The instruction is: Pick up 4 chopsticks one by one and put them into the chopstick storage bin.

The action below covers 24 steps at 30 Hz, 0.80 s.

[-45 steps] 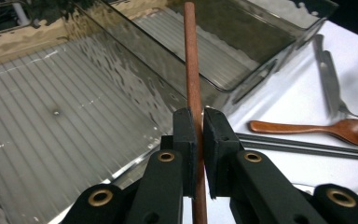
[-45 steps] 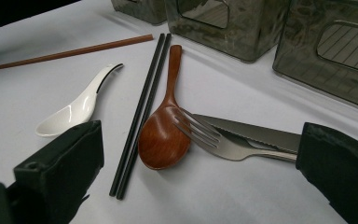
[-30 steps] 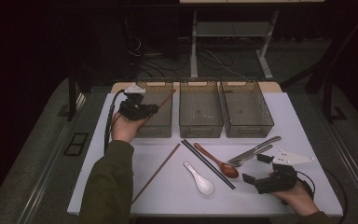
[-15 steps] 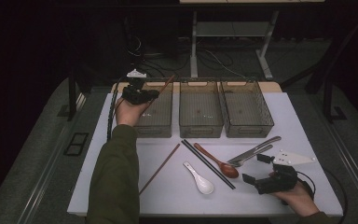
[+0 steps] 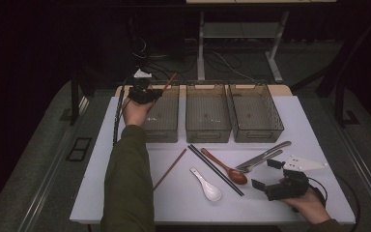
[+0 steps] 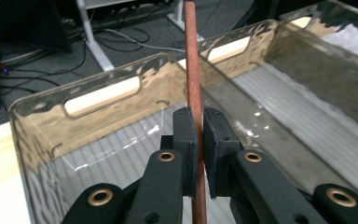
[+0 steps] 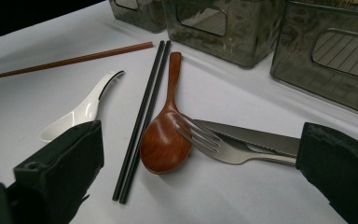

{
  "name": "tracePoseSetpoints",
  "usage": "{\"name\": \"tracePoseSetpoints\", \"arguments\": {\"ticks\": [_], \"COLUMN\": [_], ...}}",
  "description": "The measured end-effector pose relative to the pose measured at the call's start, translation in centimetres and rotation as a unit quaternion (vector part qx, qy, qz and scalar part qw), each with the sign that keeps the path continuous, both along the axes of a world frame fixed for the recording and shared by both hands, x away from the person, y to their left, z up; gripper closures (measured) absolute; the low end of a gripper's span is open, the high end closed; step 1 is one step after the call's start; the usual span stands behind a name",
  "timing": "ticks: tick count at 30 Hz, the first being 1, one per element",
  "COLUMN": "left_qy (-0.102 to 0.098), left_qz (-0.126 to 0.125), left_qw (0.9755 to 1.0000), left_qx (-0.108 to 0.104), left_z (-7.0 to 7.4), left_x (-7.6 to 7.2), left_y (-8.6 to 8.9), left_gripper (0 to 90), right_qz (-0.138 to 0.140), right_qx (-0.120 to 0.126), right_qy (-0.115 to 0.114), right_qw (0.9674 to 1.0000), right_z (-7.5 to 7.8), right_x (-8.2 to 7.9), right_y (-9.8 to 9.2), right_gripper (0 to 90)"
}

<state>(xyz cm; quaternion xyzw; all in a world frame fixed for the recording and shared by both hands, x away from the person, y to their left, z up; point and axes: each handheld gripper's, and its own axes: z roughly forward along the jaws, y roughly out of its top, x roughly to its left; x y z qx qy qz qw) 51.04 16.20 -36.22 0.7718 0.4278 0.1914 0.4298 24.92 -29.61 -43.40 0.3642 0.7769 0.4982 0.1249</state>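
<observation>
The left claw (image 5: pixel 145 93) is pinched tight on a brown stick (image 6: pixel 192 70). It holds the stick over the far end of the left bin (image 5: pixel 163 126). In the left gripper view the stick runs up past the bin's far wall, and its top and bottom ends are cut off. The bin below the claw looks bare, so there is open room under the stick. The bin's rim and its handle hole are close in front of the claw.

The right claw (image 5: pixel 274 178) is open wide and holds nothing. It sits low by the near right edge of the counter (image 5: pixel 101 193). Just in front of it lie a fork (image 7: pixel 200 137) and a knife (image 7: pixel 256 139). The fork tips touch a brown spoon (image 7: pixel 164 140). Two black sticks (image 7: pixel 142 116) lie beside that spoon, then a white spoon (image 7: pixel 79 114), then another brown stick (image 7: pixel 74 59) lying alone.

The middle bin (image 5: pixel 207 113) and right bin (image 5: pixel 256 113) stand in a row with the left bin, behind these things. The near left part of the counter is hidden by the person's sleeve (image 5: pixel 128 183).
</observation>
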Motion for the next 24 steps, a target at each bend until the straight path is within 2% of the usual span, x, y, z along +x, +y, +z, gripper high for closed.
{"name": "tracePoseSetpoints", "arguments": {"ticks": [4, 8, 10, 12, 17, 19, 22, 24], "left_qy": [0.003, 0.001, -0.001, -0.003, 0.001, 0.002, 0.011, 0.011], "left_qz": [0.007, 0.017, 0.025, 0.028, 0.018, 0.016, 0.005, 0.001], "left_qw": [0.9999, 0.9998, 0.9996, 0.9995, 0.9998, 0.9998, 0.9999, 0.9999], "left_qx": [-0.012, 0.004, 0.014, 0.015, 0.008, 0.015, 0.0, 0.005], "left_z": [-0.1, -0.3, -0.3, -0.3, -0.2, -0.2, -0.2, -0.1], "left_x": [0.1, 0.1, 0.1, 0.0, 0.0, -0.2, -0.3, -0.6], "left_y": [-0.1, -0.6, -0.8, -1.0, -1.0, -1.2, -1.2, -1.4], "left_gripper": [83.6, 81.8, 69.0, 65.7, 58.1, 55.4, 48.7, 45.9], "right_qz": [0.0, -0.001, -0.001, -0.001, 0.0, 0.001, 0.001, 0.001], "right_qx": [0.0, 0.001, 0.001, 0.002, 0.002, 0.002, 0.002, 0.003], "right_qy": [-0.002, -0.003, -0.002, -0.003, -0.003, -0.002, -0.002, 0.001], "right_qw": [1.0, 1.0, 1.0, 1.0, 1.0, 1.0, 1.0, 1.0], "right_z": [0.0, 0.0, 0.0, 0.1, 0.0, 0.0, 0.0, 0.0], "right_x": [0.0, 0.0, -0.1, -0.1, 0.0, 0.0, 0.0, 0.0], "right_y": [0.0, 0.0, 0.0, 0.0, 0.0, 0.0, 0.0, 0.1], "right_gripper": [1.1, 1.1, 1.1, 1.1, 1.1, 1.1, 1.1, 1.1]}}
